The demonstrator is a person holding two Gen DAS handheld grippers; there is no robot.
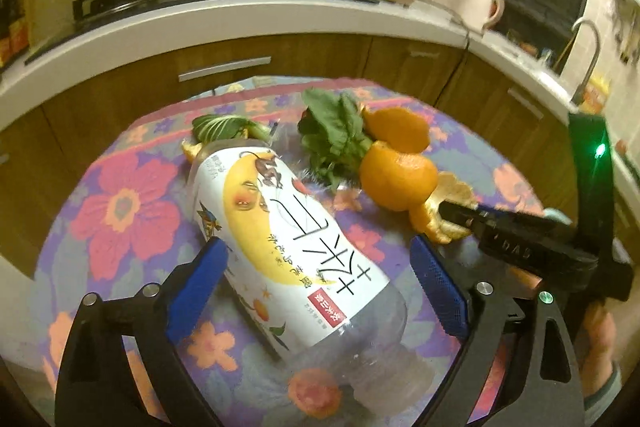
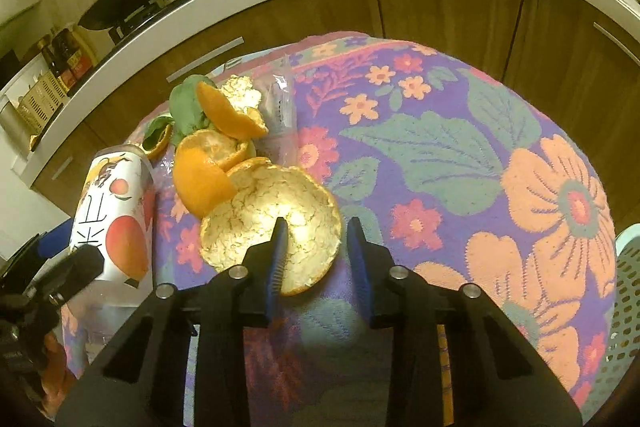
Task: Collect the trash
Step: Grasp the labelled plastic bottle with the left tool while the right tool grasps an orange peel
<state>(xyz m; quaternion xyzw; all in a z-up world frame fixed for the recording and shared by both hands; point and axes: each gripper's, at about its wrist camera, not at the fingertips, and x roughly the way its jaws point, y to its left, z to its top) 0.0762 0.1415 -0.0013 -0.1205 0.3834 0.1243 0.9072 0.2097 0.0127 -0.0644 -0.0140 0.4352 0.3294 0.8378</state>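
The left gripper stands wide, its two blue pads on either side of a plastic bottle lying on its side on the flowered cloth; the bottle's labelled body runs up between the fingers, its clear end toward the camera — the left pad sits just beside the label, the right pad is apart from the bottle, so neither presses on it.

Beyond the bottle's far end lie green leaves and, to their right, curled orange peel; the right gripper's black tip reaches into the nearest piece of that peel, ahead and to the right of the left gripper's right finger.

From the right wrist, the right gripper stands narrow but not closed; a broad, pith-up piece of peel lies under and around its left finger, the peel's right edge lying between the two fingers; whether the pads pinch it cannot be told — the right finger appears clear of the peel.

Farther ahead and to the left are more peel pieces, leaves and a clear wrapper; the bottle lies well to the left, and a pale perforated basket shows at the right edge.
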